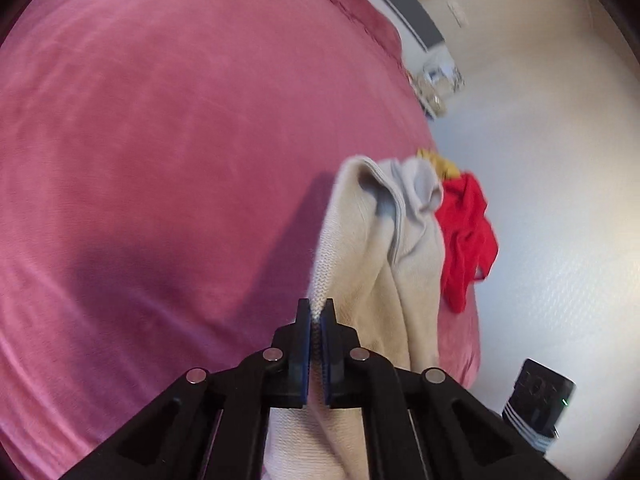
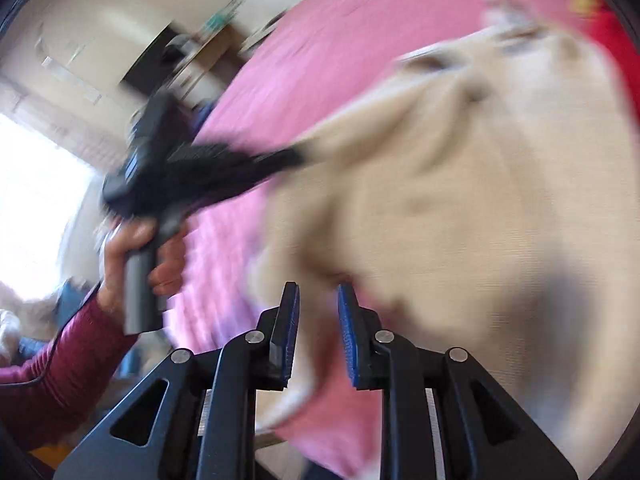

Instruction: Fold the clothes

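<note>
A pink blanket [image 1: 160, 160] covers the bed and fills the left of the scene. On its right part lies the cream knit garment [image 1: 400, 248], bunched into folds, with a red garment [image 1: 468, 236] just beside it at the bed's right edge and a yellow piece of cloth [image 1: 440, 162] beyond both. The left gripper [image 1: 319, 308] is clamped tight on a near edge of the cream garment, knit fabric pinched between its blue pads; a hand [image 2: 132, 256] in a maroon sleeve [image 2: 52, 372] holds its handle. The right gripper [image 2: 318, 300] hangs over the cream garment's near edge, jaws parted, nothing pressed between them; this view is blurred.
</note>
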### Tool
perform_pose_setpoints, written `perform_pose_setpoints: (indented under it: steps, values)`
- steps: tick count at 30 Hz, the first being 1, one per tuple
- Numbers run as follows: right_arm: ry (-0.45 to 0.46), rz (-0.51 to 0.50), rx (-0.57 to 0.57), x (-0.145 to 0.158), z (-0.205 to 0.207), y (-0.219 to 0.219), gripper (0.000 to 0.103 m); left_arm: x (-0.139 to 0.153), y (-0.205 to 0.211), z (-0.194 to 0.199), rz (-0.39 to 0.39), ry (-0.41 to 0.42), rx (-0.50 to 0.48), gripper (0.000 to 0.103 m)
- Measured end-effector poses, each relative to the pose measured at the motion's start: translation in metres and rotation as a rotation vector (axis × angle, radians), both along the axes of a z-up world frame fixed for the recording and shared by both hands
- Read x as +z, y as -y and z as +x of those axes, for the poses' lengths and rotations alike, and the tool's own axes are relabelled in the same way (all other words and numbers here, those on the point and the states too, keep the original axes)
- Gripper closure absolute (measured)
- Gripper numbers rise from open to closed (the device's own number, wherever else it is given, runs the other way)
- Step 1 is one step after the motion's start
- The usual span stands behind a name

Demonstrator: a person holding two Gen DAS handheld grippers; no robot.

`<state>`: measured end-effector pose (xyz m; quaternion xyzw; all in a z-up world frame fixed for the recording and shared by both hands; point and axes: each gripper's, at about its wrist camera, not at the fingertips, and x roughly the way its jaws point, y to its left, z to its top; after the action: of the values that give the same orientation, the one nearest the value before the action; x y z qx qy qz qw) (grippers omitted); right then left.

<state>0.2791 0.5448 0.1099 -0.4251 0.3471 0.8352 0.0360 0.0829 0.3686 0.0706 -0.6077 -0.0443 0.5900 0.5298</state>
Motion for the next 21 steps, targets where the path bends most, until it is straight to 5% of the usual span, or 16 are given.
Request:
perform_pose_setpoints:
  steps: [6, 13, 16, 21]
  values:
    - [0.084, 0.173, -0.184, 0.012, 0.026, -0.091, 0.081, 0.006, 0.064, -0.038, -0.014, 0.002, 0.210, 0.100]
    - [0.059, 0.013, -0.121, 0.010, -0.041, -0.134, 0.080, 0.002, 0.125, -0.052, -0.054, -0.009, 0.334, 0.102]
    - [0.069, -0.091, -0.150, -0.001, -0.099, -0.134, 0.067, 0.004, 0.138, -0.056, -0.025, 0.003, 0.378, 0.103]
    - [0.144, -0.014, -0.205, -0.004, -0.141, -0.151, 0.042, -0.008, 0.128, -0.058, -0.094, -0.044, 0.313, 0.098]
